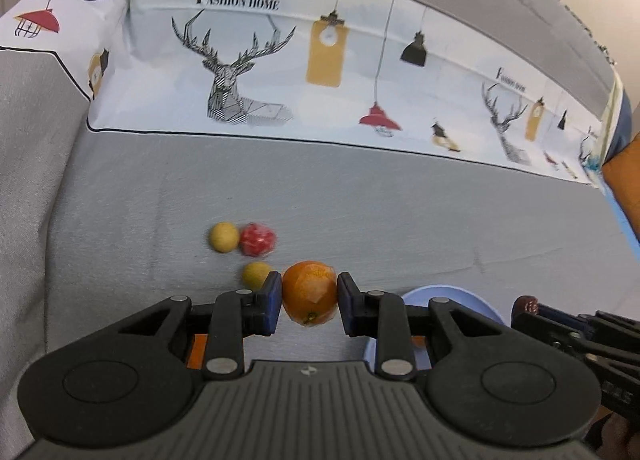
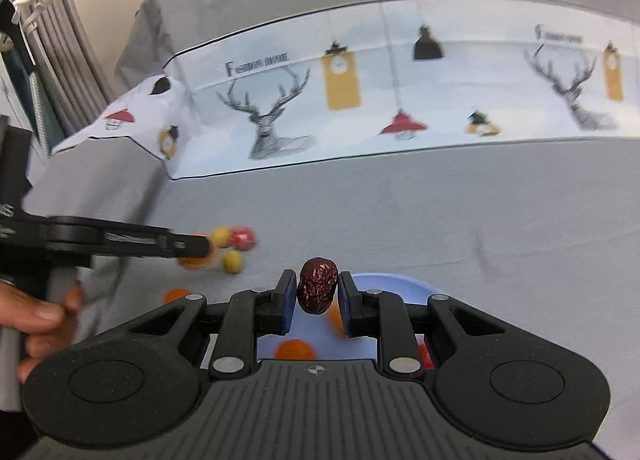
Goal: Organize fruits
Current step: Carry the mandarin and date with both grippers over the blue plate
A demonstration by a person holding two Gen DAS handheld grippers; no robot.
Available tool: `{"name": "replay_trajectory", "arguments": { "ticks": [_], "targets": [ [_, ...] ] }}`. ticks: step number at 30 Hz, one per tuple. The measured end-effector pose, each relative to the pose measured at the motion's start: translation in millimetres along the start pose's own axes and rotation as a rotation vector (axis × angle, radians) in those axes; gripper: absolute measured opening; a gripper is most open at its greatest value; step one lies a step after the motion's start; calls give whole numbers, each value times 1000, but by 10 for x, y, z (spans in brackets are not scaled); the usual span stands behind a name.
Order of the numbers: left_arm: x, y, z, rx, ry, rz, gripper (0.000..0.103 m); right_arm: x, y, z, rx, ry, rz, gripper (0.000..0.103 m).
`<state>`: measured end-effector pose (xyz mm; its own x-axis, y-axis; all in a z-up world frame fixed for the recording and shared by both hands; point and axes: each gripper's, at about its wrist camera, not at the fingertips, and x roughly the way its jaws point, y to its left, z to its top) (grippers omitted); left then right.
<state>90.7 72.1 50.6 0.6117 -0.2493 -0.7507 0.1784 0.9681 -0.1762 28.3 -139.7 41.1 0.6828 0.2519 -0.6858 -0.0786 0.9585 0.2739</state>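
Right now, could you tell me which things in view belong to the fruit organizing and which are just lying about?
Part of the job:
- orange, held in the left tool
- dried red date, held in the right tool
- pale blue plate
- two yellow fruits and red fruit on the sofa

Just lying about:
- deer-print cover
- orange cushion

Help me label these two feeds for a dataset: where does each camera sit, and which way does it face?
Left wrist: on the left tongs, facing the sofa back; they grip an orange.
Right wrist: on the right tongs, same heading; they grip a dried date; a hand shows.
Shared: blue plate, yellow fruits.
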Motion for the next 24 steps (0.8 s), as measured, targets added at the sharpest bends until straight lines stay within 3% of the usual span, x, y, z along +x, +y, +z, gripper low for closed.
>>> {"name": "replay_trajectory", "arguments": {
  "ticks": [6, 12, 24],
  "targets": [
    [-169, -243, -168, 17, -20, -67, 33, -108, -306, -88, -1, 20, -52, 24],
    [-125, -552, -313, 143, -28, -69, 33, -213, -422, -115, -44, 23, -70, 24],
    [-2, -783, -429, 289, -27, -93, 33, -74, -272, -188, -118, 110, -46, 24]
  ]
}}
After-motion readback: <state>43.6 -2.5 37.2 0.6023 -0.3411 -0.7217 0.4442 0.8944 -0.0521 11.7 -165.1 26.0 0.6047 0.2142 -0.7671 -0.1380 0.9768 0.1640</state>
